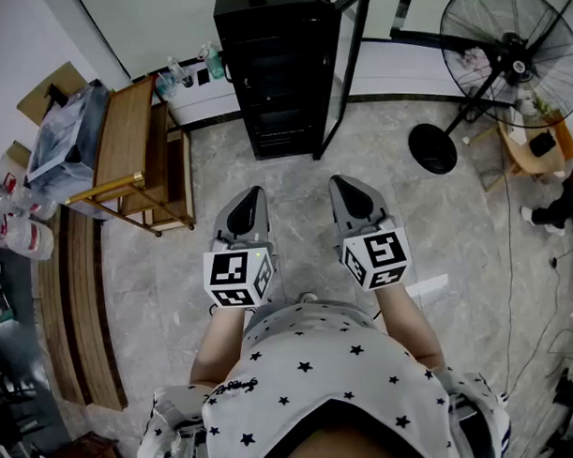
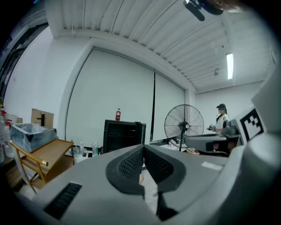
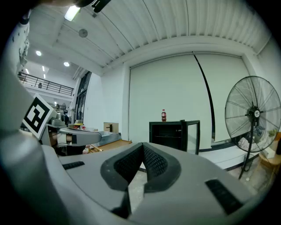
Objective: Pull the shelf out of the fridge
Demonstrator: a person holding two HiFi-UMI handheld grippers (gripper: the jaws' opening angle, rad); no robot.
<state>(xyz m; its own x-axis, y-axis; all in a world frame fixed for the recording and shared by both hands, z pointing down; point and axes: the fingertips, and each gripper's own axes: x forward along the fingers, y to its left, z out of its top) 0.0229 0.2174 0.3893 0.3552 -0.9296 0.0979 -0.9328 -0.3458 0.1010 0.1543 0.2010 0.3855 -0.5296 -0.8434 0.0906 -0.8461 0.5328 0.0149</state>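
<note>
A small black fridge (image 1: 281,69) stands at the far wall with its glass door (image 1: 342,66) swung open to the right; dark shelves show inside. It also shows in the left gripper view as the fridge (image 2: 123,134) and in the right gripper view as the fridge (image 3: 169,134), each time with a red bottle (image 3: 163,115) on top. My left gripper (image 1: 251,198) and right gripper (image 1: 346,188) hang side by side over the floor, well short of the fridge. Both are shut with nothing between the tips.
A wooden folding rack (image 1: 129,149) with a bag-lined box (image 1: 63,133) stands left of the fridge. A large floor fan (image 1: 506,61) is at the right, with cables on the floor. Water bottles (image 1: 14,228) lie at the far left. A person (image 2: 221,118) stands in the background.
</note>
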